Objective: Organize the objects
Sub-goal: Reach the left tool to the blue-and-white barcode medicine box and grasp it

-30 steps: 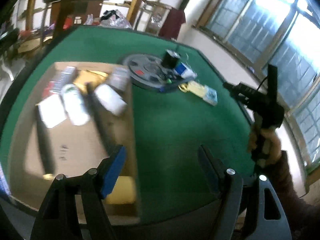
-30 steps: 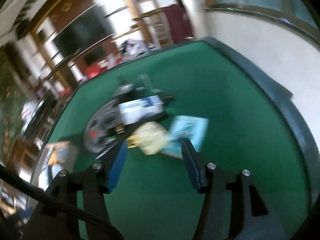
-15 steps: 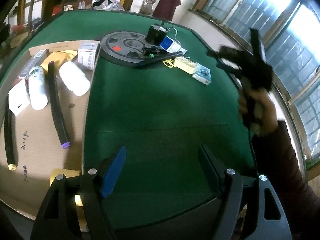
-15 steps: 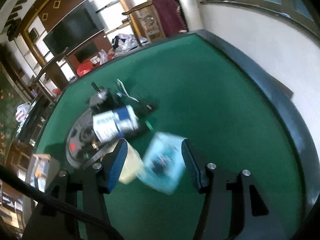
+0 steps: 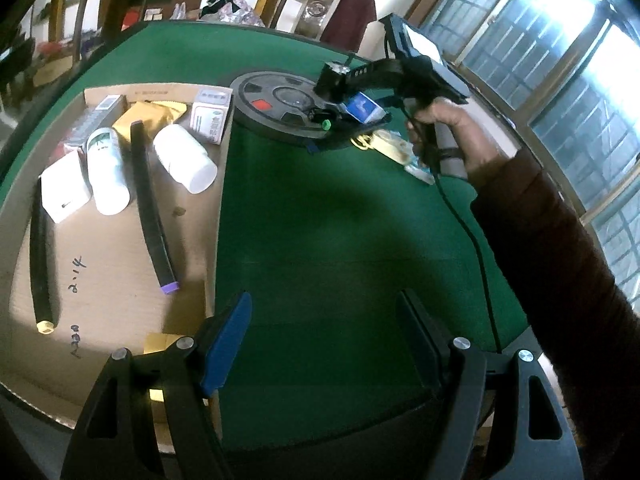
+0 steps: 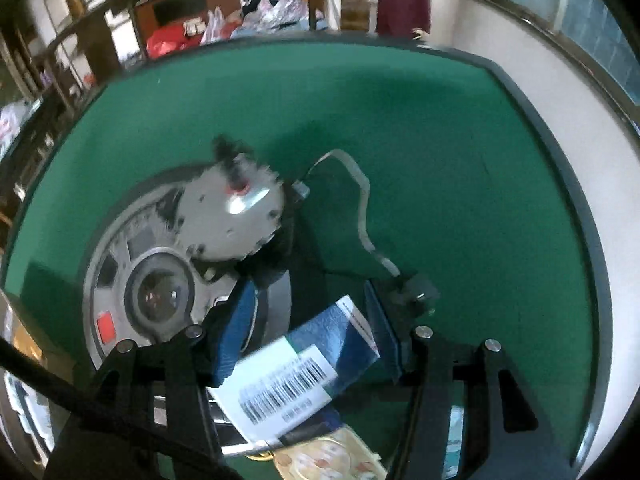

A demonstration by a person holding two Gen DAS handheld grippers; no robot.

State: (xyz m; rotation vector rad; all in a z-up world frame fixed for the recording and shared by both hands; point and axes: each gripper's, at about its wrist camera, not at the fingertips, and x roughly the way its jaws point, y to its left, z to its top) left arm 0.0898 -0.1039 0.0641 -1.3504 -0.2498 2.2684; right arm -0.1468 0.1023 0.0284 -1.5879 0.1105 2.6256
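Note:
My right gripper is open, its jaws straddling a blue and white box that leans on the edge of a dark weight plate. I cannot tell whether the pads touch the box. In the left wrist view the right gripper hangs over the same box at the plate. My left gripper is open and empty, low over the green table. A flat cardboard sheet at left carries white bottles, boxes and black tubes.
A round motor stands on the plate with a grey cable trailing right. A yellow pack and a teal packet lie by the plate. The dark table rim curves at right, near a wall.
My right gripper has moved forward and down from over the teal packet to the blue and white box at the plate. My left gripper has stayed nearly still.

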